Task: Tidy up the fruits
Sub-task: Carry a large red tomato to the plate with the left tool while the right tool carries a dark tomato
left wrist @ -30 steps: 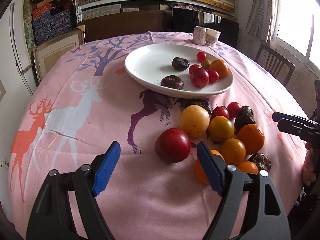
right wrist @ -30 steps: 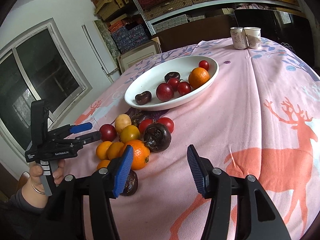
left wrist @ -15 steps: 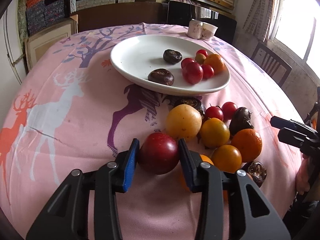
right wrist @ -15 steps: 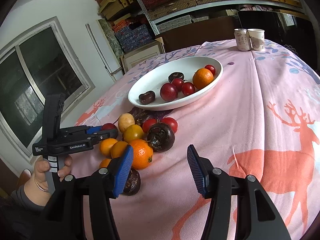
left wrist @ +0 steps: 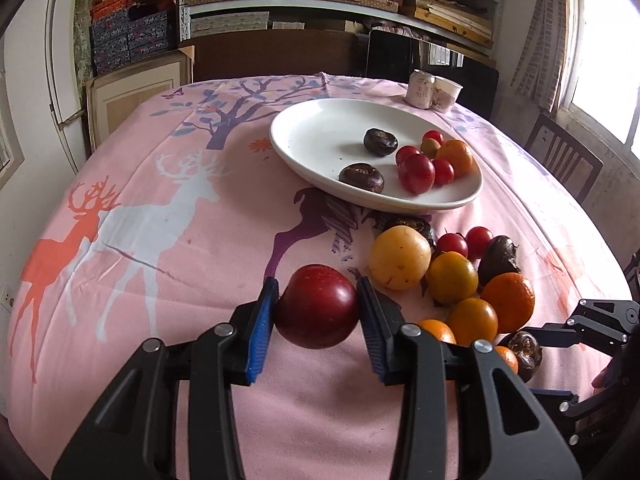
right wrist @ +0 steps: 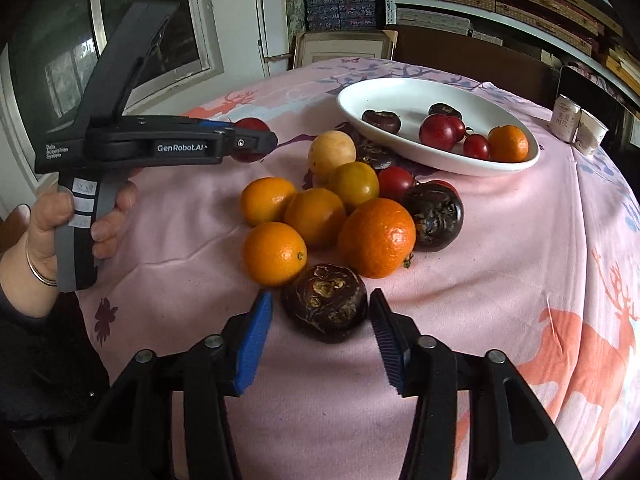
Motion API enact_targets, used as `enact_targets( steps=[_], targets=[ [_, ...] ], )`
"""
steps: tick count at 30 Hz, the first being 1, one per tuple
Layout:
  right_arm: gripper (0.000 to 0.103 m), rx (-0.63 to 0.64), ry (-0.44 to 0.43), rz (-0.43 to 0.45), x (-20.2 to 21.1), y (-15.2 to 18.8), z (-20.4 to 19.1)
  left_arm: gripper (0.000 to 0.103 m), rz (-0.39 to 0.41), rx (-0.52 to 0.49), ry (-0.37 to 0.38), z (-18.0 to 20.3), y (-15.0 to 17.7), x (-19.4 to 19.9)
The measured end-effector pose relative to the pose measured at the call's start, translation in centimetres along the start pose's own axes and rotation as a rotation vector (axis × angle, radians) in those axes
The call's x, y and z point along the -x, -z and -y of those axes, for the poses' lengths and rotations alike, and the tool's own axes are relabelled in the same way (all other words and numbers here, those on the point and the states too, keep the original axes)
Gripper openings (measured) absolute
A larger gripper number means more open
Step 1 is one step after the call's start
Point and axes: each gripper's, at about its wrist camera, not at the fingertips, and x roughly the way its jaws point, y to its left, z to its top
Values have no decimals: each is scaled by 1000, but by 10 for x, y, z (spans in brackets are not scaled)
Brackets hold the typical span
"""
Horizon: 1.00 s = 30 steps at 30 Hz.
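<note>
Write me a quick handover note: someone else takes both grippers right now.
Left gripper: shut on the red plum, just above the cloth.
Right gripper: open, fingers straddling a dark water chestnut, not gripping.
Done: white plate holds two chestnuts, red fruits, one orange.
Left: carry the plum to the plate, then clear the pile beside it.

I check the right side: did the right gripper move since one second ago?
Yes. The right gripper came forward to the fruit pile and now straddles the dark water chestnut, jaws open.
</note>
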Motion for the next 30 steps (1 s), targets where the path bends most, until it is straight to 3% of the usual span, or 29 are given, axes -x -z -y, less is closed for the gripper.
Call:
enact_targets(
  steps=[2, 11, 15, 22, 30],
  targets=[
    [45, 4, 15, 8, 0, 0, -3, 39, 7, 12, 6, -2, 0, 2],
    [45, -155, -90, 49, 17, 14, 25, 39, 45, 11, 10, -1, 3, 11],
    [45, -205, -108, 108, 40, 9, 37, 40, 46, 9, 17, 4, 3, 16],
    [45, -266, -35, 214, 69, -53, 84, 40, 56, -22, -2, 21, -37, 8],
    [45, -344, 61, 188, 26, -129, 140, 40, 40, -24, 4, 31, -112, -37]
  ],
)
